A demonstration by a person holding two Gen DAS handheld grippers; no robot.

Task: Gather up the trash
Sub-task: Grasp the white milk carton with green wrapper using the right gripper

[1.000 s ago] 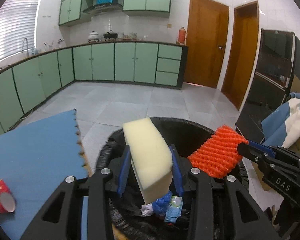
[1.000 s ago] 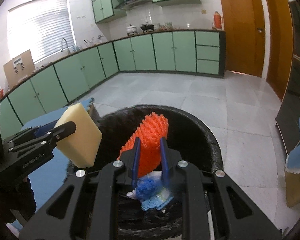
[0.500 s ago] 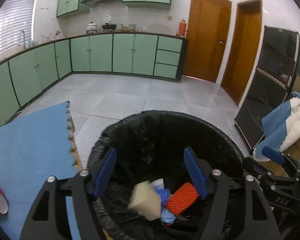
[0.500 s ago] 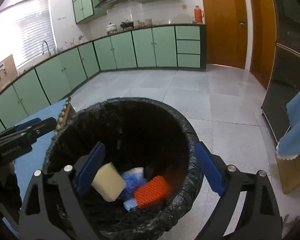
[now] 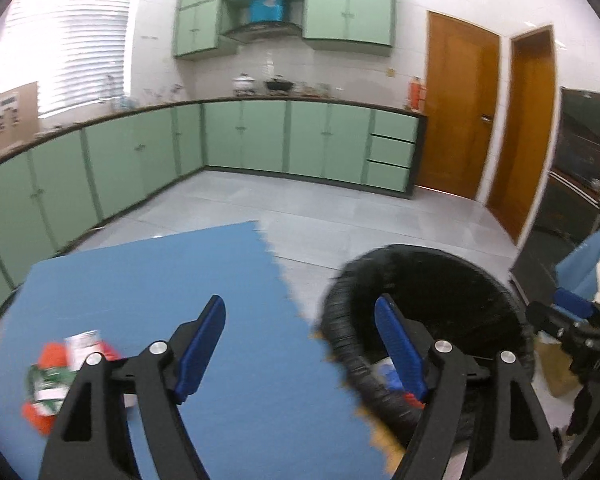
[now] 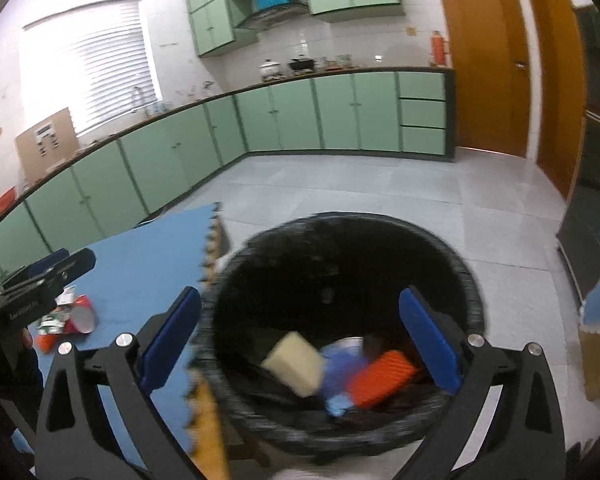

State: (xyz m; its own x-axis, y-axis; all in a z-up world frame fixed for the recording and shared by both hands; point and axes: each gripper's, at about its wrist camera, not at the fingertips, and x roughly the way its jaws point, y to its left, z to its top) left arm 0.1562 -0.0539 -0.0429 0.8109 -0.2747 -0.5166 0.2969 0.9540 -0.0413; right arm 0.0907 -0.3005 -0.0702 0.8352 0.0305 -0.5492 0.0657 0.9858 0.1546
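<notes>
Right wrist view, yellow sponge (image 6: 294,362) in black bin (image 6: 474,300), both tongs empty, spread

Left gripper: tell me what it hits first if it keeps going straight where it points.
Probably the blue foam floor mat: the open left gripper aims at its right edge, with the black bag-lined trash bin just to the right. Depth is unclear.

Green cabinets (image 5: 260,140) line white-tiled walls; grey tile floor (image 6: 340,184).
</notes>
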